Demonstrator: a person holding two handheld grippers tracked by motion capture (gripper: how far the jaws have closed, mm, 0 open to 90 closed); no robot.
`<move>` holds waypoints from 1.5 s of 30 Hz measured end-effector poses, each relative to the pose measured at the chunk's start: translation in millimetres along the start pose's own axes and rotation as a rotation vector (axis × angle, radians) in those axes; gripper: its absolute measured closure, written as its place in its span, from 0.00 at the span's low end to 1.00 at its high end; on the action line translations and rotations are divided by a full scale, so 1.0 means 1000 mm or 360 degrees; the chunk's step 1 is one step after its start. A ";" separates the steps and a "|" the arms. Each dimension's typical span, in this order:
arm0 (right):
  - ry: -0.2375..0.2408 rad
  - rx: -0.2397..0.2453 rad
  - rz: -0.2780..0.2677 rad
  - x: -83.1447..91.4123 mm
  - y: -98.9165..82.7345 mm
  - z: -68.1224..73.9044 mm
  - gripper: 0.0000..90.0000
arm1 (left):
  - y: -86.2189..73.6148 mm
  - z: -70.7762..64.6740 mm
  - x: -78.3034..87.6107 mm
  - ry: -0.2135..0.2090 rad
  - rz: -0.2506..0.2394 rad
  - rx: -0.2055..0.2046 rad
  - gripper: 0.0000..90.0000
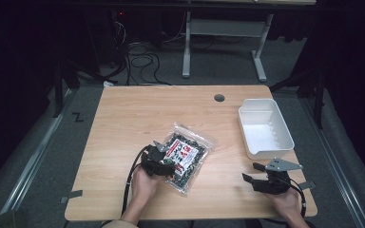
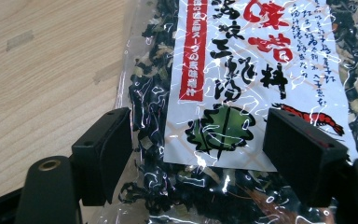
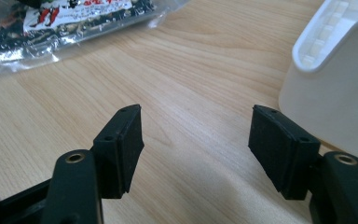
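A clear bag of dried seaweed (image 1: 186,156) lies flat on the wooden table (image 1: 123,123), near the middle of it. The bag is see-through, with dark bits inside and a white label with red and black writing, a green leaf and a small red shrimp. The bag is the landmark here. The left gripper (image 1: 164,166) sits right at the near left edge of the bag, held by the person's left hand (image 1: 142,184). In the left gripper view, the left gripper (image 2: 198,149) has its two black jaws wide apart, one on each side of the lower part of the label, with the bag lying between and under them. The jaws are not squeezing the bag, and I cannot tell if they touch it. The right gripper (image 1: 264,176) is well apart from the bag, off to its right and nearer the person, held by the right hand (image 1: 287,204). In the right gripper view, the right gripper (image 3: 196,140) also has its jaws wide apart, with bare wood between them and nothing held. A white plastic tub (image 1: 265,128) stands on the table to the right of the bag, a bit farther back, with nothing in it. A small round hole (image 1: 219,98) is in the table behind the bag.
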State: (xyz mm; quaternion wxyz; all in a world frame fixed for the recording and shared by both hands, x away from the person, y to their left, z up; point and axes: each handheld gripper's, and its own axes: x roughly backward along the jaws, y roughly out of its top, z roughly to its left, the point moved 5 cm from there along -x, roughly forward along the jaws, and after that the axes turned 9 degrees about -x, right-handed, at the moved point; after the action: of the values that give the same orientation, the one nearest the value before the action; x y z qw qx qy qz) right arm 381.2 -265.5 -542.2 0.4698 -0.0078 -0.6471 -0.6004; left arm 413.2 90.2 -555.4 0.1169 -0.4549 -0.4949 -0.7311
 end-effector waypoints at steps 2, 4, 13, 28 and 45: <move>0.0008 0.0001 -0.0005 0.000 0.001 0.001 0.38 | -0.001 0.000 0.000 -0.0004 0.0002 0.0000 0.27; 0.0023 0.0007 0.0020 0.001 0.003 0.007 0.38 | -0.001 -0.001 0.000 -0.0017 0.0008 0.0005 0.27; 0.0039 0.0043 0.0126 0.000 0.008 0.014 0.42 | -0.005 -0.003 0.001 -0.0048 0.0004 0.0000 0.27; 0.0067 0.0053 0.0172 -0.005 0.018 0.019 0.42 | -0.007 -0.014 0.003 -0.0099 0.0004 -0.0048 0.27; 0.0063 0.0013 0.0205 -0.029 0.041 0.030 0.38 | -0.011 -0.026 0.008 -0.0106 -0.0020 -0.0072 0.27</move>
State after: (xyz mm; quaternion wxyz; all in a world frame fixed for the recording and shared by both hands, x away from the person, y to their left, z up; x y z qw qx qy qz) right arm 403.2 -214.0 -523.7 0.5201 -0.0355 -0.6384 -0.5663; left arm 388.1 76.5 -558.8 0.0855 -0.4783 -0.4846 -0.7273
